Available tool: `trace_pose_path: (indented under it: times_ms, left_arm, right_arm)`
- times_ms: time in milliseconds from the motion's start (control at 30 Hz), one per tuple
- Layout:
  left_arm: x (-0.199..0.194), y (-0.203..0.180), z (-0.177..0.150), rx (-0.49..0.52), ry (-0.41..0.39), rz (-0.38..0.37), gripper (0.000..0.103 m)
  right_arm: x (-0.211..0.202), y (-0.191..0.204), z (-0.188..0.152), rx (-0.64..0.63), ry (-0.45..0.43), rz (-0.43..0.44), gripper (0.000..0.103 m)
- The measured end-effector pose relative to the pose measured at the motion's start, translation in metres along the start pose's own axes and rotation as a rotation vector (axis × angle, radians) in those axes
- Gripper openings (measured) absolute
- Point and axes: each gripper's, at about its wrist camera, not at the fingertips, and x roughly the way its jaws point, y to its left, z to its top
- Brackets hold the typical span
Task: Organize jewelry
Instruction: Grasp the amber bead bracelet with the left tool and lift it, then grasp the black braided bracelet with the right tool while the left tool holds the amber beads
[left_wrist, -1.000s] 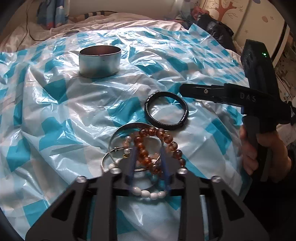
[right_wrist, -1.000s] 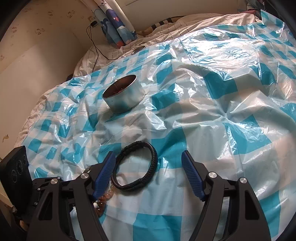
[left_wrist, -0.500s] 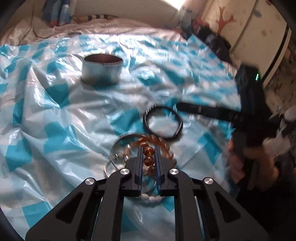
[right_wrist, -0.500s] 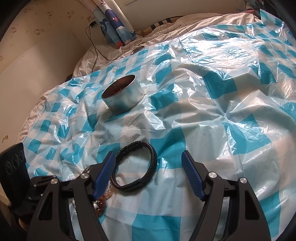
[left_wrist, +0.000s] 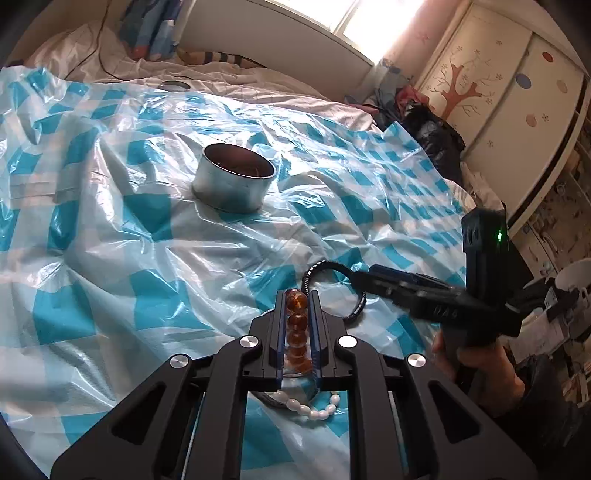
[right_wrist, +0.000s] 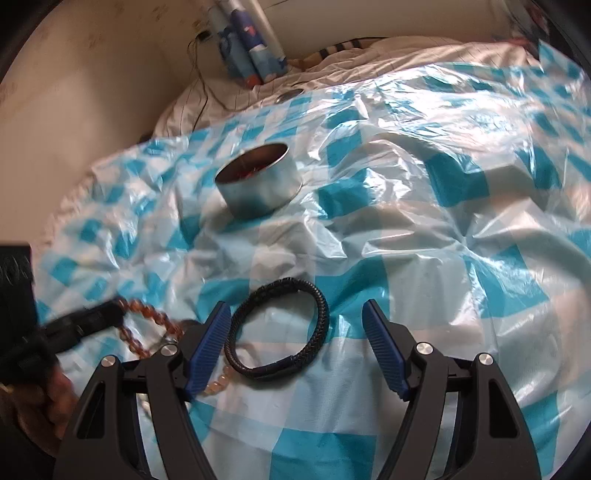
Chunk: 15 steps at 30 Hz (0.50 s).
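Note:
My left gripper (left_wrist: 298, 295) is shut on the amber bead bracelet (left_wrist: 296, 325), lifted off the blue-and-white checked plastic sheet (left_wrist: 129, 258). In the right wrist view the amber bead bracelet (right_wrist: 147, 321) hangs from the left gripper (right_wrist: 107, 314) at the left. A black braided bracelet (right_wrist: 280, 328) lies on the sheet between the open fingers of my right gripper (right_wrist: 295, 317), not touched. The round metal tin (left_wrist: 234, 177) stands farther back, also the metal tin (right_wrist: 258, 181) in the right wrist view. A white pearl strand (left_wrist: 310, 406) lies below my left gripper.
The sheet covers a bed with wrinkled white bedding (left_wrist: 258, 85) behind. A wardrobe (left_wrist: 498, 92) and dark clothes (left_wrist: 432, 136) stand at the right. A small round lid (right_wrist: 290, 96) lies beyond the tin. A hand (left_wrist: 476, 373) holds the right gripper.
My left gripper closed on the amber beads and rose with them, tilting toward the tin. The right gripper stayed over the black bracelet, rolling slightly.

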Motion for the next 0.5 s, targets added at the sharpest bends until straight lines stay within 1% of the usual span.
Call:
trace_pose_path:
  times_ms: [100, 133, 167, 200, 233, 267, 300, 400, 467, 500]
  left_arm:
    - [0.002, 0.002, 0.0, -0.01, 0.008, 0.009, 0.01]
    - [0.003, 0.002, 0.0, -0.013, 0.012, 0.012, 0.01]
    - [0.004, 0.003, -0.001, -0.017, 0.015, 0.012, 0.01]
    - [0.004, 0.004, -0.001, -0.02, 0.017, 0.013, 0.01]
    - [0.005, 0.004, 0.0, -0.021, 0.018, 0.015, 0.01]
    - [0.005, 0.004, 0.0, -0.023, 0.018, 0.015, 0.01]
    - [0.005, 0.004, 0.0, -0.025, 0.018, 0.015, 0.01]
    - [0.005, 0.005, 0.0, -0.029, 0.014, 0.017, 0.01]
    - [0.005, 0.005, -0.001, -0.031, 0.01, 0.02, 0.01]
    - [0.005, 0.006, 0.0, -0.032, 0.009, 0.02, 0.01]
  right_arm:
    - [0.014, 0.008, -0.005, -0.074, 0.04, -0.087, 0.07]
    - [0.016, 0.011, -0.006, -0.099, 0.037, -0.105, 0.068]
    - [0.017, 0.015, -0.008, -0.13, 0.037, -0.123, 0.054]
    - [0.018, 0.021, -0.01, -0.174, 0.037, -0.152, 0.039]
    - [0.018, 0.023, -0.011, -0.191, 0.03, -0.167, 0.034]
    - [0.016, 0.023, -0.011, -0.199, 0.024, -0.174, 0.02]
    - [0.015, 0.02, -0.01, -0.183, 0.025, -0.152, 0.011]
    - [0.009, 0.004, -0.006, -0.081, 0.013, -0.071, 0.008]
    - [0.003, -0.007, -0.003, 0.004, -0.002, 0.004, 0.008]
    - [-0.002, -0.017, -0.001, 0.061, -0.018, 0.057, 0.009]
